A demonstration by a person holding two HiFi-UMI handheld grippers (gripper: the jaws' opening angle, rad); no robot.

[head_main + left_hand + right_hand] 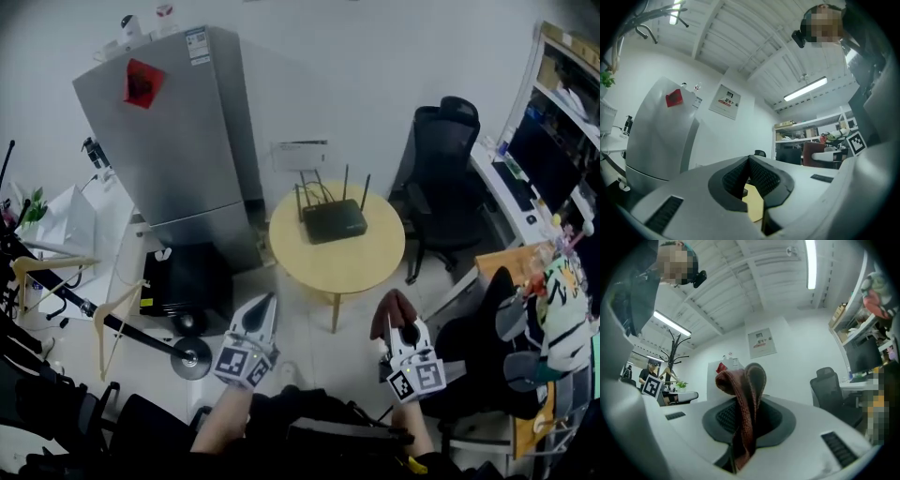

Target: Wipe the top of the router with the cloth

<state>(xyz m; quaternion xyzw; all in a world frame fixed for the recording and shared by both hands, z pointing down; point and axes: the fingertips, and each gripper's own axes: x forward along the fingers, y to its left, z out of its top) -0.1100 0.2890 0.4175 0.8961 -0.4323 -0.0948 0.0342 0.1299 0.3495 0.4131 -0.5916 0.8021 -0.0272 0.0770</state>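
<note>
Pre-contact, by the look of it. Holding the cloth in the right hand-held gripper, clamped mid-fold, with a reddish-brown loop standing above the jaws and a tail hanging below. Probably gripped that way to put a soft bunch out front for wiping rather than bare jaw tips. Confirmed in the right gripper view: cloth squeezed tight between the pads.

Holding the left hand-held gripper clenched on nothing, tips together, with only a sliver of yellow tabletop visible through the gap lower down. Held low and off to the left, likely just parked out of the way. Could serve to steady things later.

Seeing the router flat and black near the back of the round tabletop, antennas upright along its rear edge. Well apart from both grippers, no cloth contact yet. Top face open from the near side, so better to come in from the front and stop short of the antennas to avoid snagging.

Wiping not started. Next: carry the cloth forward and down onto the router top, with light pressure, to avoid shoving the box across the tabletop.
</note>
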